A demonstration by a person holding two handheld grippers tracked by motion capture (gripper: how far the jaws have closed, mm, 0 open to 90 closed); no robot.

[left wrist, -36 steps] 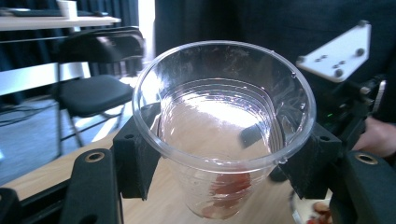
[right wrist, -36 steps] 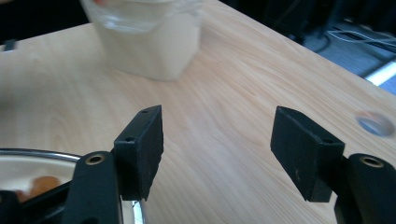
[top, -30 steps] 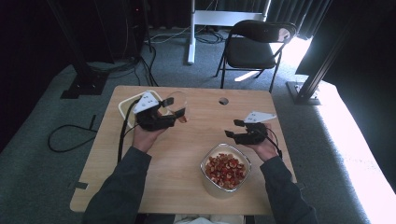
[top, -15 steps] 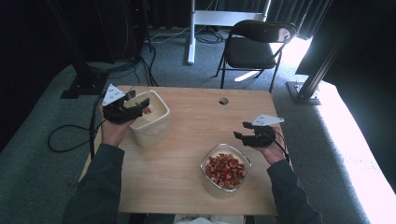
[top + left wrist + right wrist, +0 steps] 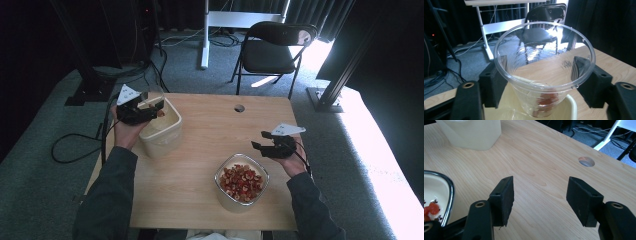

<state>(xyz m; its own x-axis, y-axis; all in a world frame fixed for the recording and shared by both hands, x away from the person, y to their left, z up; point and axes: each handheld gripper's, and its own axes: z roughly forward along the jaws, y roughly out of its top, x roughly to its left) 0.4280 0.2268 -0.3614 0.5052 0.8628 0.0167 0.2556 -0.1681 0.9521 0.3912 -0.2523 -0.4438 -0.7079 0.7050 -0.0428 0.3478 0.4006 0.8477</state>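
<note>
Over the cream tub (image 5: 162,131) at far left, the left gripper (image 5: 537,82), clamping a clear cup (image 5: 544,62), should tip slowly while the right gripper (image 5: 540,202) idles unclenched.

- No text, label, brand or number can be read anywhere.
- The clear plastic cup (image 5: 544,67) bears a small embossed mark on its wall, too blurred to read.

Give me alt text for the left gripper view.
A clear plastic cup, upright and gripped between the left tongs' two black jaws, is held over a cream tub. Something reddish shows at the cup's bottom. Behind lie the wooden table, a black chair and a white stand.
</note>
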